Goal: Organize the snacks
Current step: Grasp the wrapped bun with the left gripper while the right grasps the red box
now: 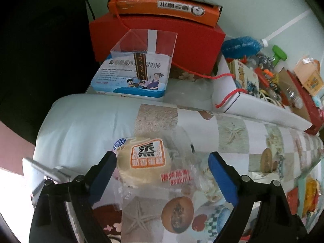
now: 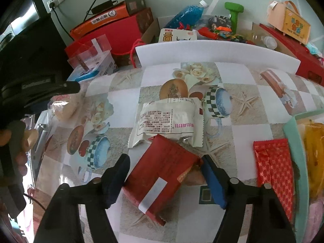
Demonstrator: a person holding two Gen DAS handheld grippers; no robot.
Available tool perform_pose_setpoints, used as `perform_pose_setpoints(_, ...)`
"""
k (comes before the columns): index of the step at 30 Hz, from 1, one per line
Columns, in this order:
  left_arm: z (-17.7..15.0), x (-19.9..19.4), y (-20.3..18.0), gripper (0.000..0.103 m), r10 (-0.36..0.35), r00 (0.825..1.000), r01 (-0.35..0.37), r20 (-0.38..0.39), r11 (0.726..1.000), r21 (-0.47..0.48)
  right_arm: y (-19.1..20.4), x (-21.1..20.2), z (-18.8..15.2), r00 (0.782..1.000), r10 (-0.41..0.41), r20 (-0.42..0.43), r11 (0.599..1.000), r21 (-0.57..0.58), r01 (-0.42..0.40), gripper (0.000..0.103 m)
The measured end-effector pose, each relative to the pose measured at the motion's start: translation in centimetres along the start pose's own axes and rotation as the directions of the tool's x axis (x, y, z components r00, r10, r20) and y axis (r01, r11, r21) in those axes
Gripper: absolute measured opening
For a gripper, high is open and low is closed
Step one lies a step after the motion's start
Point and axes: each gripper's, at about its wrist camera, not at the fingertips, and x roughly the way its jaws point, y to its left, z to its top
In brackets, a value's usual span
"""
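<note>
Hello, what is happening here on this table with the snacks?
A person is sorting snacks with two handheld grippers. The left gripper is open around a steamed cake in clear wrap. The right gripper is open around a red snack packet that overlaps a white packet. Another red patterned packet lies to the right, beside a green tray. Neither snack looks lifted yet.

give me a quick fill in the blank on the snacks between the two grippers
1. The left gripper is open around a round ____ in a clear wrapper.
2. The right gripper is open around a ____ snack packet.
3. Beyond that packet lies a ____ packet with printed text.

Missing words: cake; red; white
</note>
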Motion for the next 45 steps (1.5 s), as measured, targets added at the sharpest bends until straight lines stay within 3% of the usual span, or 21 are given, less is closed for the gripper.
perform_pose_setpoints(2, 0.3, 0.7, -0.2, 0.09, 0.021, 1.0, -0.021, -0.016, 1.0, 0.003, 0.0, 0.0, 0.0, 1.0, -0.002, 0.001, 1.0, -0.013, 0.002, 0.068)
perform_pose_setpoints(4, 0.4, 1.0, -0.4, 0.078, 0.04, 0.999, -0.039, -0.022, 0.999, 0.011, 0.0, 0.1, 0.0, 1.0, -0.004, 0.001, 1.0, -0.017, 0.004, 0.063)
perform_pose_setpoints(11, -0.2, 1.1, -1.3, 0.077, 0.041, 0.999, -0.041, -0.029, 0.999, 0.03, -0.7, -0.3, -0.1, 1.0, 0.025, -0.002, 1.0, -0.015, -0.025, 0.052)
perform_pose_setpoints(16, -1.2, 0.6, -2.1, 0.068, 0.016, 0.999, -0.015, -0.034, 1.0, 0.026, -1.1, -0.8, -0.6, 0.999, 0.042, -0.008, 0.999, -0.018, -0.042, 0.042)
perform_pose_setpoints(21, -2.5, -0.3, -2.8, 0.06, -0.013, 0.999, 0.013, -0.03, 1.0, 0.004, -1.7, -1.7, -1.5, 0.998, 0.061, -0.012, 0.998, -0.023, -0.061, 0.041)
perform_pose_setpoints(31, -6.4, -2.2, -5.0, 0.059, -0.106, 0.994, 0.105, -0.006, 0.992, -0.075, -4.3, -5.4, -3.5, 0.996, 0.088, 0.019, 0.996, 0.003, -0.088, 0.041)
perform_pose_setpoints(38, -10.0, -4.4, -6.3, 0.059, -0.202, 0.979, 0.205, 0.036, 0.959, -0.195, -6.8, -8.4, -4.1, 0.995, 0.085, 0.058, 0.995, 0.039, -0.088, 0.042)
perform_pose_setpoints(45, -13.1, -7.4, -8.4, 0.059, -0.268, 0.959, 0.283, 0.093, 0.925, -0.255, -9.5, -11.6, -5.0, 0.991, 0.078, 0.112, 0.993, 0.083, -0.088, 0.042)
